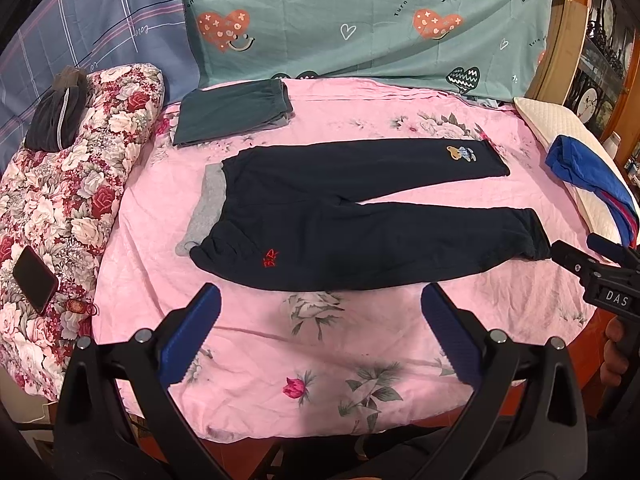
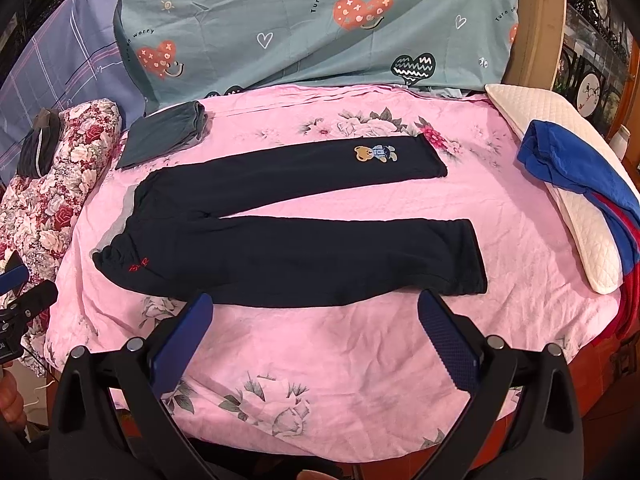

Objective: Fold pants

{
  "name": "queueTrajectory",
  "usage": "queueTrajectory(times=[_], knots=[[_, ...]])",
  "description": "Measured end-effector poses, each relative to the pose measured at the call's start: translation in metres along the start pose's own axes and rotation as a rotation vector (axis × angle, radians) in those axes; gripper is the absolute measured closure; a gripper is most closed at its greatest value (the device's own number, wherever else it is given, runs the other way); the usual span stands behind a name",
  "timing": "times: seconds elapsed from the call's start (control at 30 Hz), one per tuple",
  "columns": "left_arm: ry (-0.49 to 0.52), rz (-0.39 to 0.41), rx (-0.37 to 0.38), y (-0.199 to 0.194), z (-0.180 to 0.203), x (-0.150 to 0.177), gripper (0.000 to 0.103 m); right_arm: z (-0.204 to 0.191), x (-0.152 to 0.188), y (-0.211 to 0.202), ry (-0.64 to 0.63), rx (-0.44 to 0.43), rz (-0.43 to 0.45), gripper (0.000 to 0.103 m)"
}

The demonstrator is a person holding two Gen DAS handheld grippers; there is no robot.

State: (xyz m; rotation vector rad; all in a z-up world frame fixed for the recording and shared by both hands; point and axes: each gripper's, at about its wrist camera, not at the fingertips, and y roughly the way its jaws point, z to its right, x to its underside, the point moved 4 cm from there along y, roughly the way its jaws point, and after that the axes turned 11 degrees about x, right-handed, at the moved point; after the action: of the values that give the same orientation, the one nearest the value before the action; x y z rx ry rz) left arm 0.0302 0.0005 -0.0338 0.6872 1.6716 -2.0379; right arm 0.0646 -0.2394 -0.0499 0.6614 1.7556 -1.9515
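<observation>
Dark navy pants (image 1: 340,220) lie flat on the pink floral sheet (image 1: 320,360), grey waistband to the left, both legs spread to the right. A bear patch marks the far leg and red stitching the near hip. They also show in the right wrist view (image 2: 300,236). My left gripper (image 1: 320,312) is open and empty, just short of the pants' near edge. My right gripper (image 2: 314,316) is open and empty, at the near leg's edge. In the left wrist view the right gripper (image 1: 584,252) is beside the near leg's cuff.
Folded dark green pants (image 1: 232,112) lie at the back left. A floral quilt (image 1: 60,200) with a phone (image 1: 34,280) and a dark garment lies on the left. A white pillow (image 2: 560,184) with blue and red clothes (image 2: 580,176) lies on the right.
</observation>
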Motion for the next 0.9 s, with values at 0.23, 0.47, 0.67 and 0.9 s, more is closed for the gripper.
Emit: queueTrajectory(times=[0.23, 0.47, 0.67, 0.9], knots=[[-0.003, 0.000, 0.002, -0.0009, -0.0013, 0.0013, 0.002, -0.0015, -0.0004, 0.0000, -0.005, -0.005, -0.002, 0.001], [-0.003, 0.000, 0.002, -0.0012, -0.0018, 0.0014, 0.002, -0.0024, -0.0014, 0.0002, -0.007, -0.007, -0.002, 0.001], [-0.003, -0.001, 0.002, -0.0011, -0.0019, 0.0011, 0.002, -0.0029, -0.0012, -0.0001, -0.008, -0.006, -0.003, 0.001], [-0.006, -0.004, 0.005, -0.0003, -0.0023, 0.0033, 0.002, -0.0027, -0.0001, 0.0001, -0.009, -0.006, -0.005, 0.001]])
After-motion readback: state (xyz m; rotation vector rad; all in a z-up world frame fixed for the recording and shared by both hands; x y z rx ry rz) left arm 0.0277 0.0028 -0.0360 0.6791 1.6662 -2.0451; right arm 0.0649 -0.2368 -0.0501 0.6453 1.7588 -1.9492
